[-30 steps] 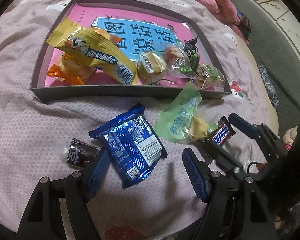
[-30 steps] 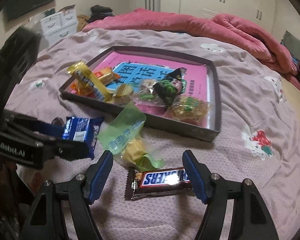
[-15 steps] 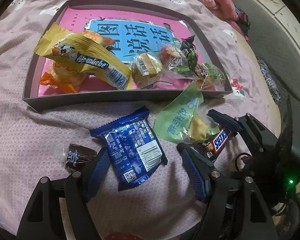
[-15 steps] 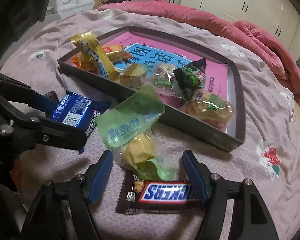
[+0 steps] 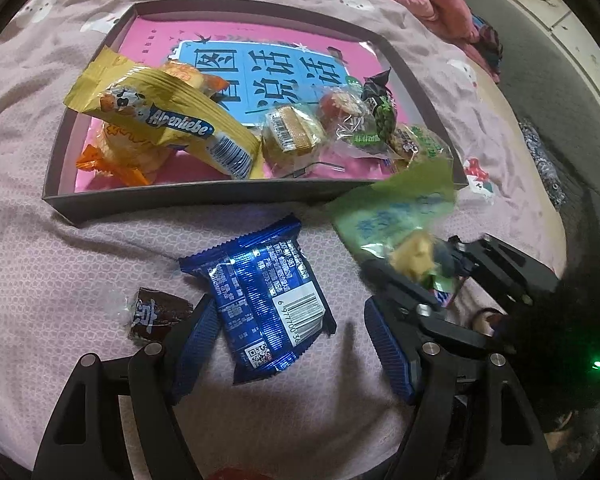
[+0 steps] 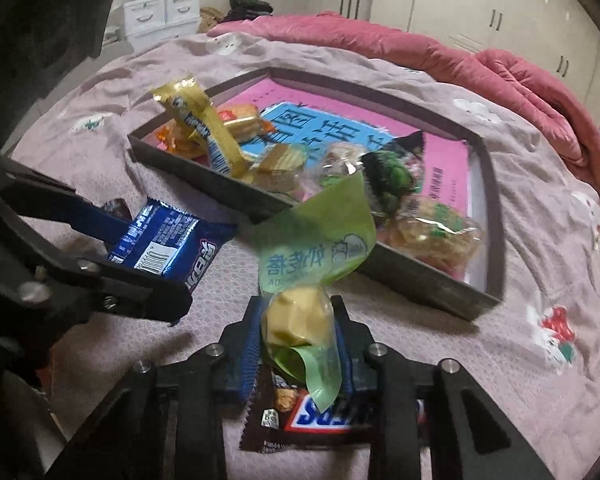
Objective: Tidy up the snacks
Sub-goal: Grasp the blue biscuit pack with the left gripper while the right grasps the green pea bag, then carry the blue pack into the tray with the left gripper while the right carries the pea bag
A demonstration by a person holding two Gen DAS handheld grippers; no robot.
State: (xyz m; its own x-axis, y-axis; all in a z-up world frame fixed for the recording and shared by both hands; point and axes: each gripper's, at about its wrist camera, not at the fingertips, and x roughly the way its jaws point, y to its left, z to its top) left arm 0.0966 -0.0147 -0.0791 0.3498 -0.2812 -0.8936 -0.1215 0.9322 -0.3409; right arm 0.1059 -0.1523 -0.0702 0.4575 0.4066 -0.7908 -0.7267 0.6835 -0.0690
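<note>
Right tool (image 6: 298,332) now clamps green packet (image 6: 316,256), hiding Snickers (image 6: 324,416).

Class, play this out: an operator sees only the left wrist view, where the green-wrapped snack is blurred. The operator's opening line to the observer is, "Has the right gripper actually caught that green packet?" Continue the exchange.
Observer: Yes. In the right wrist view the right gripper has just closed on the green-wrapped snack, pads pressing its yellow filling.
Operator: Anything under it?
Observer: A Snickers bar lies on the bedspread below the jaws, not gripped.
Operator: My left gripper?
Observer: The left gripper is open astride the blue biscuit packet, pads not pressing it.
</note>
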